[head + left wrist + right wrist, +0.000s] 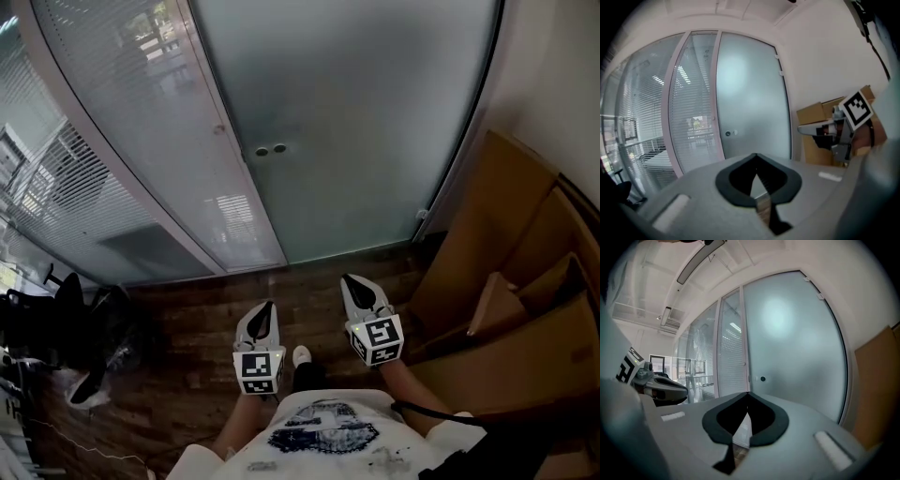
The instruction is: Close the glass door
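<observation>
Evidently the frosted glass door (pixel 356 112) is standing straight ahead of the person, looking flush with its frame or nearly so. The left claw (pixel 263 314) and right claw (pixel 358 289) are hanging clenched and empty, well short of it. Pushing gently beside the small round lock fittings (pixel 270 149) is looking like the safest way to seat it.

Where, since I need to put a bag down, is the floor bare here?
Bare wood floor runs from the glass door back to the person's shoe. Crowded: cardboard boxes on the right, dark clutter at left.
</observation>
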